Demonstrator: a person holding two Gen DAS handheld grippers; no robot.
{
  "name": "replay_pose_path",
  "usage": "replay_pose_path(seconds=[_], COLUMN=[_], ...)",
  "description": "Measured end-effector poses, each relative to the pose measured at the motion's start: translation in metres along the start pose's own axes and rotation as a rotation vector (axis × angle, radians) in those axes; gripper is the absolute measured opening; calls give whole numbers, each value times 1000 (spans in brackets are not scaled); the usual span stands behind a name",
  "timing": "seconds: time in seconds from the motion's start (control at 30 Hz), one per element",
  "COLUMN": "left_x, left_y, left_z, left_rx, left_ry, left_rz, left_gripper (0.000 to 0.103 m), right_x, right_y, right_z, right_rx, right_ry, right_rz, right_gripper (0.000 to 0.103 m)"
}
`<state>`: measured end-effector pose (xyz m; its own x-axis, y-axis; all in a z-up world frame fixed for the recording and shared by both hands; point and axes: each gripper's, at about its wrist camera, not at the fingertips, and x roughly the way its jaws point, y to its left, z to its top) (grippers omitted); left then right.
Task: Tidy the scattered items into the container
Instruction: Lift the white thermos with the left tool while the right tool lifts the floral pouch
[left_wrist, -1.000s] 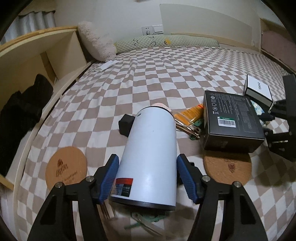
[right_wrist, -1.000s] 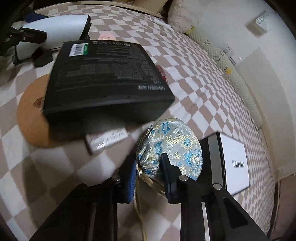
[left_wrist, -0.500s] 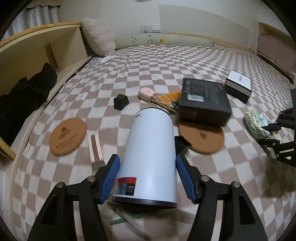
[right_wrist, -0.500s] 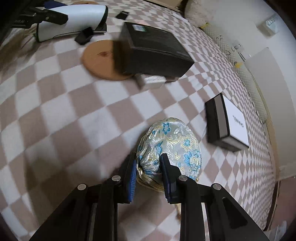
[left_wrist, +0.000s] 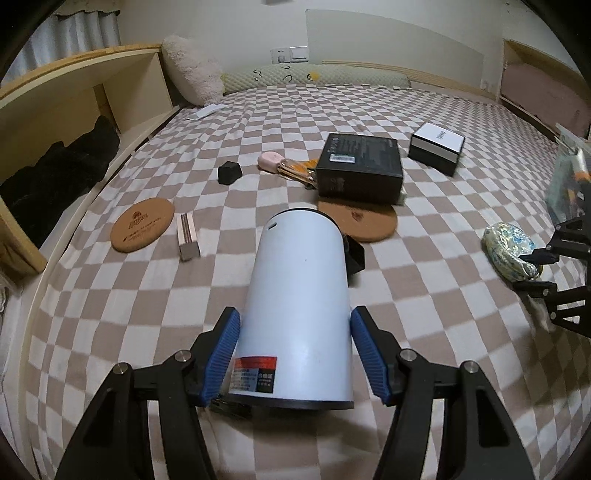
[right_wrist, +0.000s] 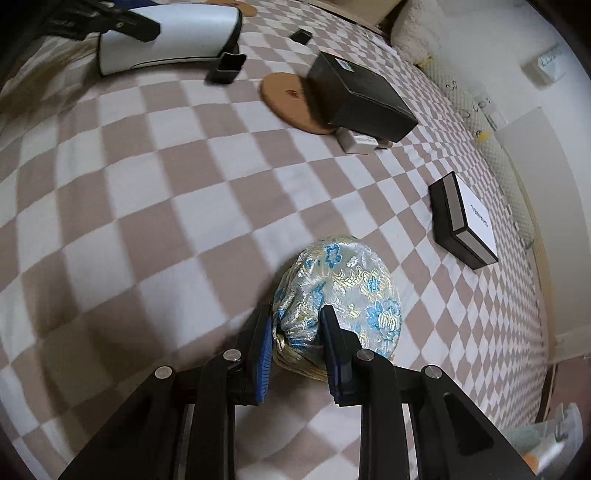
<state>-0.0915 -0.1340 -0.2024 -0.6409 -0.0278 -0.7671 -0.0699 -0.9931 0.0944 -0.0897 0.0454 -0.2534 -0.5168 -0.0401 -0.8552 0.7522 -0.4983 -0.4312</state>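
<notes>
My left gripper (left_wrist: 293, 354) is shut on a white cylinder bottle (left_wrist: 299, 310) and holds it above the checkered bed; the bottle also shows in the right wrist view (right_wrist: 170, 37). My right gripper (right_wrist: 297, 336) is shut on the gathered neck of a light blue embroidered pouch (right_wrist: 343, 295), which also shows in the left wrist view (left_wrist: 511, 247). A clear plastic container (left_wrist: 567, 177) sits at the bed's right edge; a corner of it shows in the right wrist view (right_wrist: 554, 443).
On the bed lie a black box (left_wrist: 360, 168), a black-and-white box (left_wrist: 437, 146), two cork coasters (left_wrist: 142, 223) (left_wrist: 364, 219), a small wooden block (left_wrist: 186, 234), a small black item (left_wrist: 229, 171), a pink item (left_wrist: 269, 160). A wooden shelf (left_wrist: 74, 110) stands left.
Both grippers have pulled back and up from the cluttered items, each with its object still held. The black box and coasters now look farther away.
</notes>
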Motion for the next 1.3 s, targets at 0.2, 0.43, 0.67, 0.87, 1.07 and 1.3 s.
replay_pose_path(seconds=[0.2, 0.43, 0.67, 0.87, 1.07, 1.3], left_x=[-18, -22, -8, 11, 26, 25], left_y=[-18, -24, -25, -41, -50, -60], left_z=[-14, -11, -7, -7, -10, -13], left_rx=[66, 78, 83, 156, 177, 195], left_ry=[8, 8, 55, 114, 150, 162], left_rz=[-11, -16, 0, 28, 10, 5], left_gripper=[57, 54, 82, 82, 79, 69], right_x=[-25, -40, -37, -26, -20, -25], right_y=[25, 52, 67, 74, 58, 58], right_z=[-23, -50, -61, -58, -53, -59], right_rx=[-65, -134, -239, -308, -222, -198], right_ry=[1, 4, 23, 40, 74, 33], right_rz=[7, -93, -208, -253, -160, -117], right_gripper=[26, 34, 47, 47, 47, 33])
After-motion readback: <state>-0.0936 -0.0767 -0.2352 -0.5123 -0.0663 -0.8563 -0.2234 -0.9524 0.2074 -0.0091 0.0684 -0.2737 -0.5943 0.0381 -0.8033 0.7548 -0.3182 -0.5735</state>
